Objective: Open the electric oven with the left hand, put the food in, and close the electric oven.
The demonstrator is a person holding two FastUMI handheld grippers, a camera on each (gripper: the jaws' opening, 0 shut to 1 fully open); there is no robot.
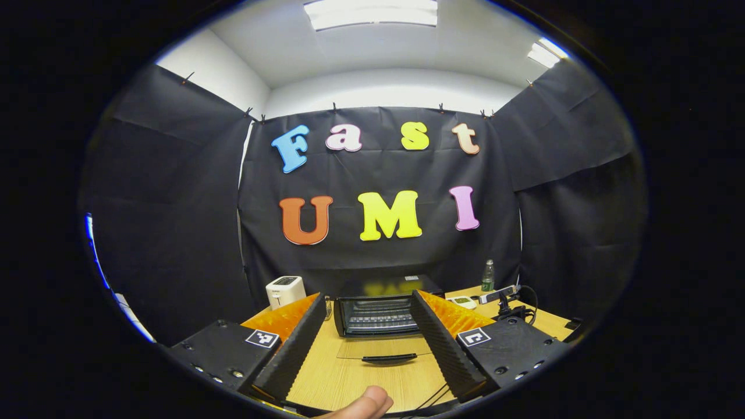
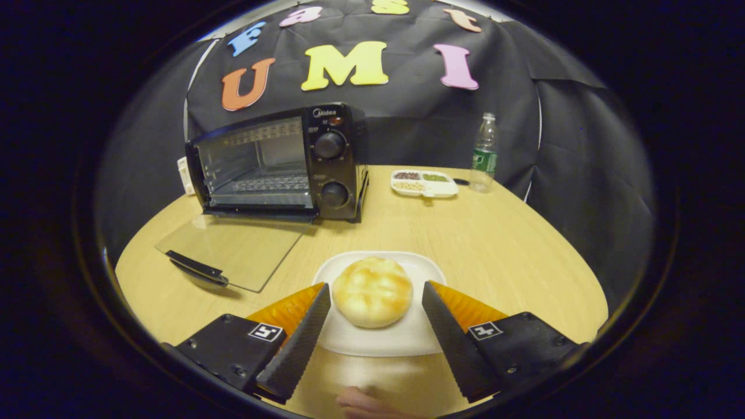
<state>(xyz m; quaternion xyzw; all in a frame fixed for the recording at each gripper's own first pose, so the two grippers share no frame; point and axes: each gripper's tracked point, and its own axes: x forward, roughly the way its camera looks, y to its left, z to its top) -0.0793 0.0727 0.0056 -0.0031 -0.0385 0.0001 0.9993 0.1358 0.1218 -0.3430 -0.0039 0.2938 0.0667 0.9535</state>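
The round wooden table point(image 2: 495, 233) takes up most of the scene, and the electric oven point(image 2: 279, 166) sits toward its back-left in the right gripper view. Its glass door point(image 2: 233, 247) is already folded flat onto the tabletop with the handle point(image 2: 195, 267) at the near edge, so the opening step looks done and the rack inside is exposed and ready to load.

Next down in size: the white plate point(image 2: 381, 340) near the front edge, with the bread bun point(image 2: 372, 299) sitting on it. That's the food, not yet in the oven.

The right gripper point(image 2: 375, 314) has its fingers spread wide, one on each side of the bun without touching it. Looks like it's lined up for a grab, my guess anyway.

The left gripper point(image 1: 366, 343) is also spread apart and holding nothing, pointed straight at the oven mouth from a bit back. Probably parked there so it's handy for the door later.

Small stuff at the back: a water bottle point(image 2: 483, 154) and a divided snack tray point(image 2: 424, 183).
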